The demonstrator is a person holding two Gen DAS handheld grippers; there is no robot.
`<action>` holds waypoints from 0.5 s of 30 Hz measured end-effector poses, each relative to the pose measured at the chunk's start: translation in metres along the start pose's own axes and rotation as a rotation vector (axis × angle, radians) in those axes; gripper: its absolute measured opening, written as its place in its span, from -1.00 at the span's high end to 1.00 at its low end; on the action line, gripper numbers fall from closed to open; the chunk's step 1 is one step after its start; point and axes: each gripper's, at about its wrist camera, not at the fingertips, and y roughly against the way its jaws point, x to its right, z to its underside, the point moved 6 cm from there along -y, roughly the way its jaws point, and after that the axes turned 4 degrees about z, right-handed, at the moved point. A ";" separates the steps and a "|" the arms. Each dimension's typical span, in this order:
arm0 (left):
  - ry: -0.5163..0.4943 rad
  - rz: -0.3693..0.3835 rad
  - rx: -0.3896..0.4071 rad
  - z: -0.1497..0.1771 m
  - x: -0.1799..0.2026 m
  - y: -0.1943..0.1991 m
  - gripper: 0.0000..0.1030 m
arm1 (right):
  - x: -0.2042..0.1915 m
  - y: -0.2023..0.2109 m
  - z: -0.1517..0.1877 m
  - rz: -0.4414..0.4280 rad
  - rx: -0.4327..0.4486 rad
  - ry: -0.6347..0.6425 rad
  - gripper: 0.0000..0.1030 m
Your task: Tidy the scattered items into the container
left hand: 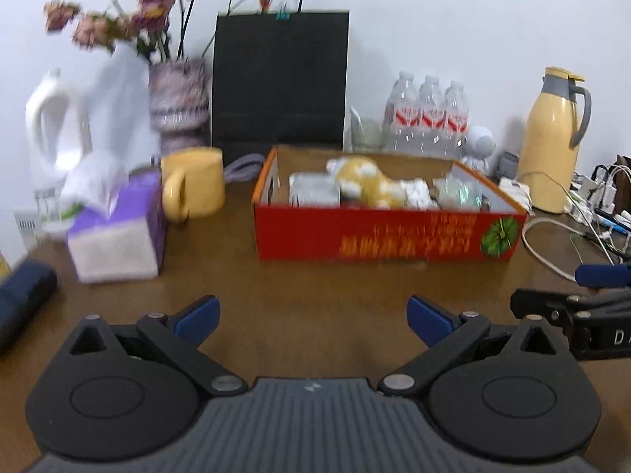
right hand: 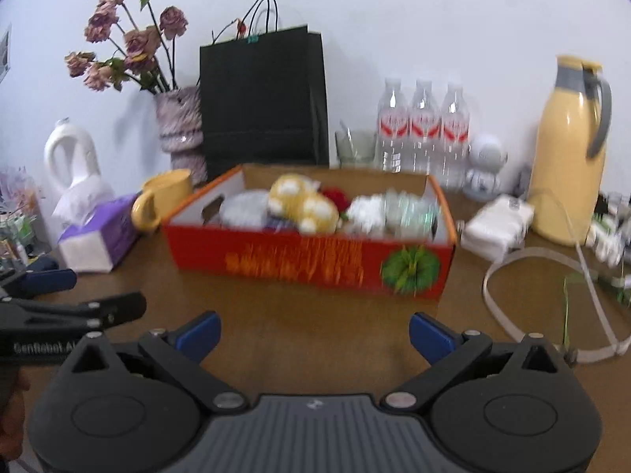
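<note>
My left tongs [left hand: 313, 321] hover low over the brown table [left hand: 315, 287], spread wide with nothing between the blue tips, and my right tongs [right hand: 314, 339] are spread the same way and just as empty. Ahead of both sits the red box [right hand: 311, 262], open at the top, with a yellow-and-white plush toy [right hand: 301, 205] lying on the other things packed inside; those are too blurred for me to name. To the left of the box stand a yellow mug [left hand: 197, 185] and a purple tissue box [left hand: 118, 232], near each other. Behind it are a black paper bag [left hand: 280, 79] and three water bottles [right hand: 424, 126], and a yellow thermos jug [right hand: 572, 149] stands at the far right beside loose white cables [right hand: 552, 303].
</note>
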 end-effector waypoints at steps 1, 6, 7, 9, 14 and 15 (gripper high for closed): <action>0.000 -0.002 -0.009 0.005 -0.001 0.000 -1.00 | 0.000 0.003 0.010 0.008 -0.006 -0.006 -0.98; -0.018 -0.014 -0.060 0.028 -0.003 -0.006 -1.00 | -0.003 0.005 0.039 0.026 -0.034 0.006 -0.99; -0.014 -0.008 -0.071 0.031 -0.003 -0.008 -1.00 | -0.003 0.003 0.042 0.030 -0.040 0.008 -0.99; -0.012 -0.004 -0.090 0.036 -0.002 -0.011 -1.00 | -0.005 0.001 0.047 0.036 -0.048 0.014 -0.99; -0.053 -0.012 -0.116 0.043 0.001 -0.016 -1.00 | -0.005 -0.009 0.055 0.055 -0.074 0.016 -0.99; -0.053 -0.010 -0.122 0.044 0.001 -0.017 -1.00 | -0.004 -0.010 0.056 0.058 -0.076 0.016 -0.99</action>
